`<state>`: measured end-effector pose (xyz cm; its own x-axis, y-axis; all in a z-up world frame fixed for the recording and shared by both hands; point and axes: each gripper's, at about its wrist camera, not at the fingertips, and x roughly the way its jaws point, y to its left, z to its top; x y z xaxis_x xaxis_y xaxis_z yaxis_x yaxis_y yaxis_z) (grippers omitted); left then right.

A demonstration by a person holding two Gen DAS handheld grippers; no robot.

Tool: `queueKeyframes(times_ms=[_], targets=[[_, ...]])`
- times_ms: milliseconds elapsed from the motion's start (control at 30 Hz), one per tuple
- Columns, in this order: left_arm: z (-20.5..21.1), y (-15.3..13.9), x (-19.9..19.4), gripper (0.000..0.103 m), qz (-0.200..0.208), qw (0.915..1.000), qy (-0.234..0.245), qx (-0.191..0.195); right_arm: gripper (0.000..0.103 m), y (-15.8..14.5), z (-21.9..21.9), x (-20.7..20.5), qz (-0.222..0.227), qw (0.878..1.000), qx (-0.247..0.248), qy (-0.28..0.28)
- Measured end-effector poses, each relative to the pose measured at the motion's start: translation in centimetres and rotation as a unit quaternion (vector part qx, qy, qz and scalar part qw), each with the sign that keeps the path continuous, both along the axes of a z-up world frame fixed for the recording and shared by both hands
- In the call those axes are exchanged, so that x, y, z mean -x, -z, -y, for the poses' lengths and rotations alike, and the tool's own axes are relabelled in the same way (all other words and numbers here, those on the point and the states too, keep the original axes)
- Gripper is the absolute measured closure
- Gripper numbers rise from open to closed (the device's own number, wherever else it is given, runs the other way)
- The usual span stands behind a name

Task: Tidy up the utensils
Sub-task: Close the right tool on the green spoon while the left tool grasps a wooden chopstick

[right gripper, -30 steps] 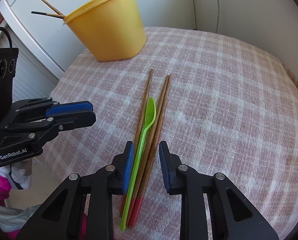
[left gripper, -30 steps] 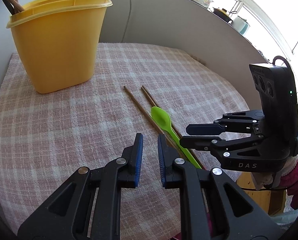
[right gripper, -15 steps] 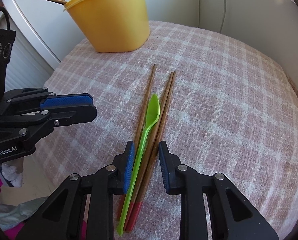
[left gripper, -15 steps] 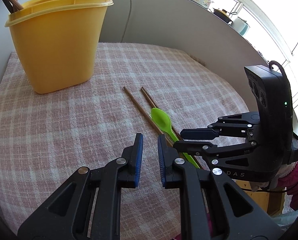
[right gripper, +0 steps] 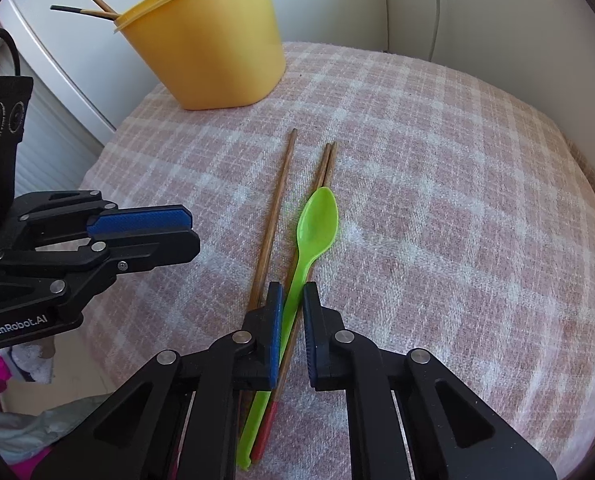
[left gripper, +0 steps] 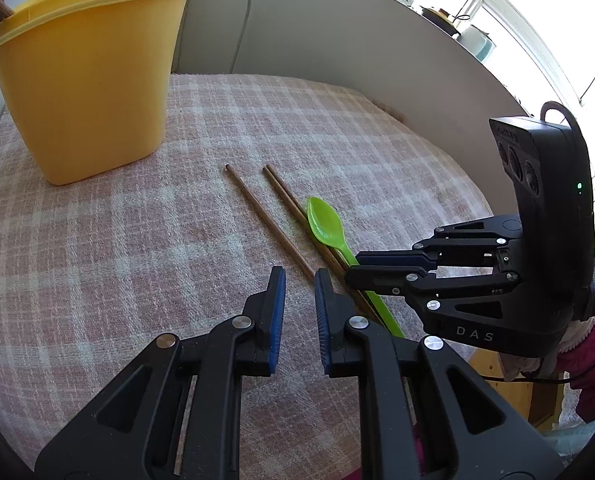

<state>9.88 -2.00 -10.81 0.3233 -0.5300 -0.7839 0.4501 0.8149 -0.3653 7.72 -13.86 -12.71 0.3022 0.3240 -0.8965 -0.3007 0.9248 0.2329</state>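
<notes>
Checked cloth (right gripper: 437, 200) covers table. Yellow bin (right gripper: 209, 44) at far edge, sticks poking out. Left gripper (left gripper: 299, 280) hovers beside utensils, jaws narrow, nothing between. Right gripper (right gripper: 293, 292) low over utensils, jaws just closing, pinching green spoon (right gripper: 315, 224) handle plus one chopstick. Chopsticks (right gripper: 273, 216) flat on cloth beside spoon.

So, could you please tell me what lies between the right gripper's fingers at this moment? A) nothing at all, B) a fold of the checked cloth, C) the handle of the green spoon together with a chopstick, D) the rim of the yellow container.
C: in the right wrist view the right gripper has its blue pads either side of the green spoon handle and a wooden chopstick; its jaws have just been closing.
</notes>
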Motion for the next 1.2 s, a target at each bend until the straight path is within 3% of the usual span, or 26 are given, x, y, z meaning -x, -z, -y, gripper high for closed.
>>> queueKeyframes(times_ms=[367, 600, 800, 1033, 1133, 1200], targets=[[1.8, 0.9, -2.9, 0.09, -0.042, 0.999, -0.011, -0.011, 0.095, 0.4, 2.5, -0.5, -0.017, 0.999, -0.005, 0.031], [3.3, 2.7, -4.3, 0.08, -0.073, 0.9946, -0.015, -0.071, 0.095, 0.7, 3.5, -1.2, -0.04, 0.999, -0.004, 0.028], [4.8, 3.1, -4.3, 0.079, -0.06, 0.9935, 0.001, -0.097, 0.095, 1.1, 3.2, -2.0, -0.06, 0.998, 0.003, 0.016], [5.0, 3.4, -5.2, 0.081, -0.088, 0.9917, -0.009, -0.093, 0.095, 1.2, 2.4, -2.7, -0.072, 0.997, 0.012, 0.003], [4.8, 3.3, -5.9, 0.076, -0.107, 0.99, -0.02, -0.09, 0.095, 1.2, 2.7, -2.7, -0.078, 0.997, 0.012, 0.006], [5.1, 3.2, -6.1, 0.075, -0.097, 0.9901, -0.018, -0.1, 0.095, 1.2, 3.0, -2.7, -0.082, 0.997, 0.01, 0.008]])
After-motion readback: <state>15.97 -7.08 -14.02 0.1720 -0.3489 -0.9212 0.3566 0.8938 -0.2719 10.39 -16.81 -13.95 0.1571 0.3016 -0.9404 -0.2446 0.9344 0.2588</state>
